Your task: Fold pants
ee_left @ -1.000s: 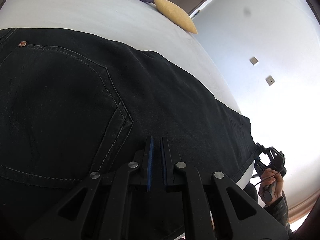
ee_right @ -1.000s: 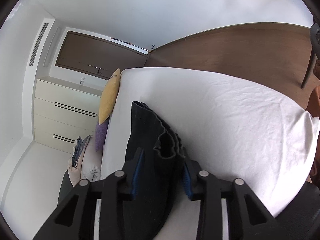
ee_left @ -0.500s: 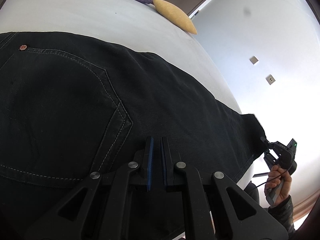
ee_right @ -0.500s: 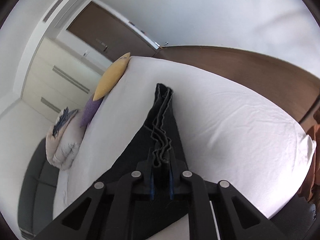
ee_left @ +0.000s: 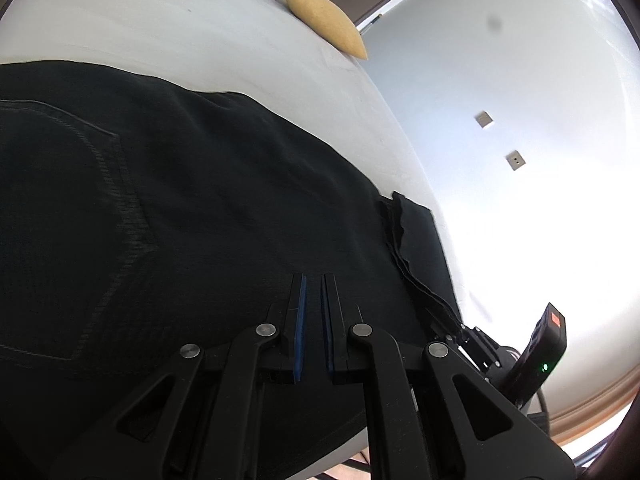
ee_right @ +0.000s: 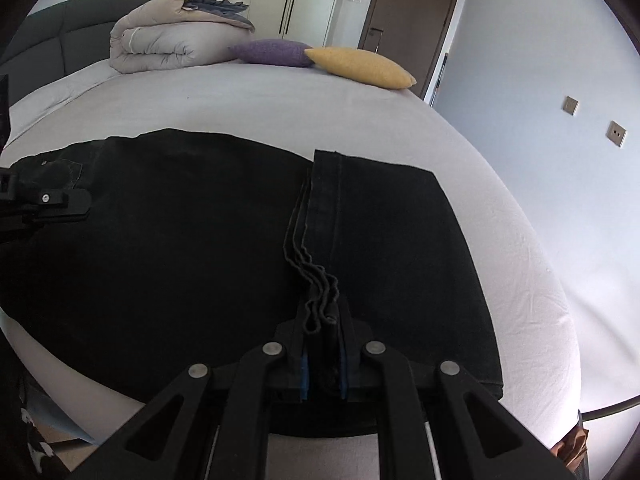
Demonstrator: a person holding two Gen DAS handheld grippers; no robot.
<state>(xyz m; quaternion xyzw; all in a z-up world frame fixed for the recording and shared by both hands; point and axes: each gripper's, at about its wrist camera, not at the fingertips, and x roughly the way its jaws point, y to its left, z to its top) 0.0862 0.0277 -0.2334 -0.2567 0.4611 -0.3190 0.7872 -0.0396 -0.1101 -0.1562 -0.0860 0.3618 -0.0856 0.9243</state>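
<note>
bare sheet [ee_right: 248, 108] beyond pants [ee_right: 180, 240], pillows [ee_right: 360, 66] far

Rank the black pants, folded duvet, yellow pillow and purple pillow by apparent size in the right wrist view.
1. black pants
2. folded duvet
3. yellow pillow and purple pillow: near alike, the purple partly hidden, so unranked. The pants lie nearest the camera.

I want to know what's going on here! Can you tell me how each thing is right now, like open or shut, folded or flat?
Pants: lying on the bed, leg ends folded back over the legs.
Right gripper: shut on the pants' hems.
Left gripper: nearly shut, with a narrow gap between the pads, low over the pants.
Duvet: folded in a bundle.
Door: shut.
Bed: covered with a smooth sheet.
</note>
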